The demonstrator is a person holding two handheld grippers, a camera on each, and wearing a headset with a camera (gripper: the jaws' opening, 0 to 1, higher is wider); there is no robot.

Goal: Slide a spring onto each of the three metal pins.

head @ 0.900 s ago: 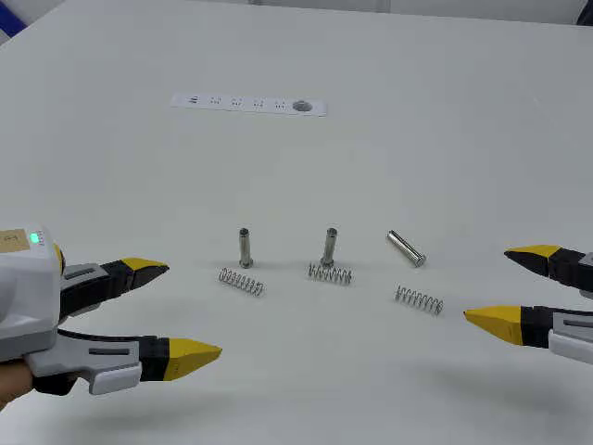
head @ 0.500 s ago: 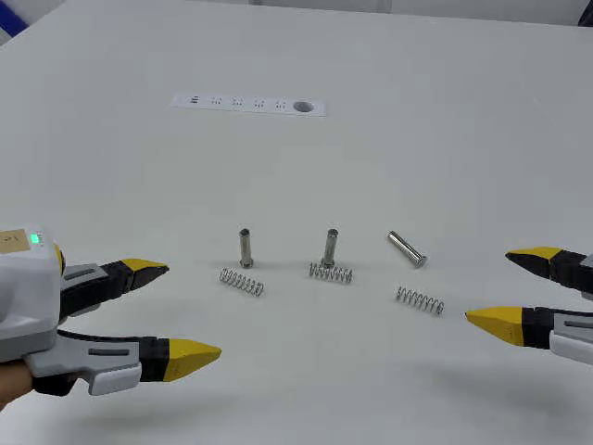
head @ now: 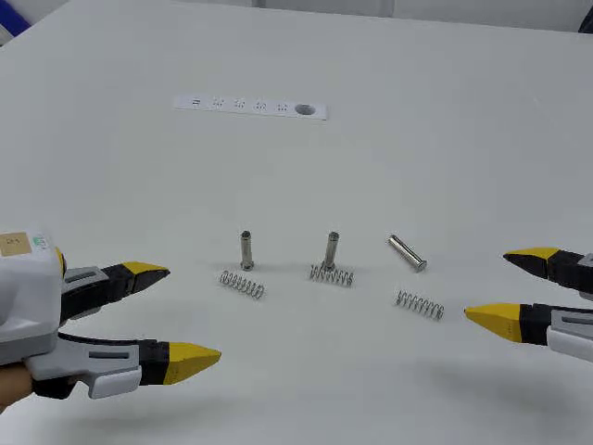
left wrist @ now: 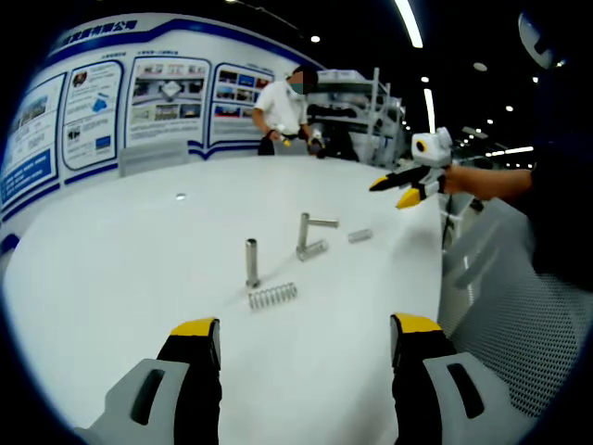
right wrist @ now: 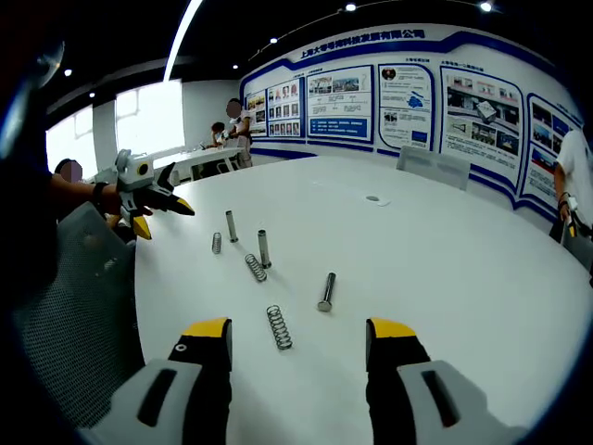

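At the left edge of the head view, the left gripper [head: 193,311] hovers low over the white table [head: 111,185] with its yellow-tipped jaws spread wide and nothing between them. To its right, the left pin [head: 246,250] stands upright on the table, and the left spring [head: 242,284] lies on its side just in front of it, apart from its base. Next comes the middle pin [head: 331,250], also upright, with the middle spring [head: 332,274] lying flat right at its foot; whether the two touch cannot be told. Further right, the right pin [head: 407,252] lies on its side, angled across the table with its flanged end toward the right. The right spring [head: 420,304] lies near it, closer to the person and clear of it. No spring sits on any pin. At the right edge, the right gripper [head: 486,286] is held just above the table, its jaws likewise wide apart and empty, its tips near the right spring but not touching it. Far back on the table lies a white socket strip [head: 250,106].
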